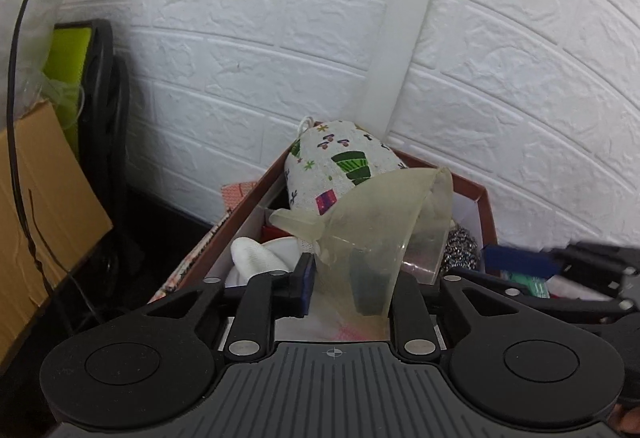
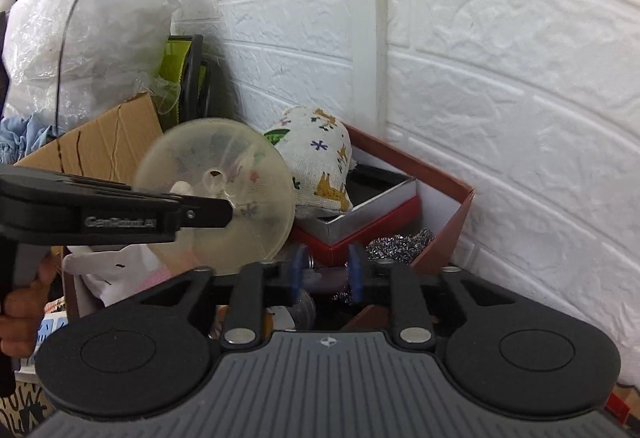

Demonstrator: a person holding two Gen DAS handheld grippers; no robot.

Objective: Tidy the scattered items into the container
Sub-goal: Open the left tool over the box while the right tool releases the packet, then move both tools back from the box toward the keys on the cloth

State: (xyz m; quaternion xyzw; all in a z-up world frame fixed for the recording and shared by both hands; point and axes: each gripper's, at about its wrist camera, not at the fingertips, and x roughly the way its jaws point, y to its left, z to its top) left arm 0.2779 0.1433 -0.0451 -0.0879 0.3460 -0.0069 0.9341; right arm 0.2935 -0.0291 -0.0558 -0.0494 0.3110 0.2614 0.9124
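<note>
A translucent yellowish silicone funnel (image 1: 380,213) stands tilted between the fingers of my left gripper (image 1: 354,282), over the red-brown box (image 1: 240,209). The jaws are parted and the left blue pad (image 1: 306,282) sits just beside the funnel's wall; the other finger is hidden behind it. In the right wrist view the funnel (image 2: 216,197) shows as a round disc at the left gripper's (image 2: 224,207) tip. My right gripper (image 2: 326,274) is open over the box's (image 2: 440,173) near end with nothing gripped. Its blue pad and tip (image 1: 560,264) show at the right of the left wrist view.
The box holds a patterned fabric pouch (image 1: 336,165), a white cloth (image 1: 256,258), a steel scrubber (image 2: 400,244) and a small silver-and-red box (image 2: 360,217). It stands against a white brick wall (image 2: 500,97). Cardboard (image 2: 100,145), a plastic bag (image 2: 88,37) and a black cable (image 1: 16,97) crowd the left.
</note>
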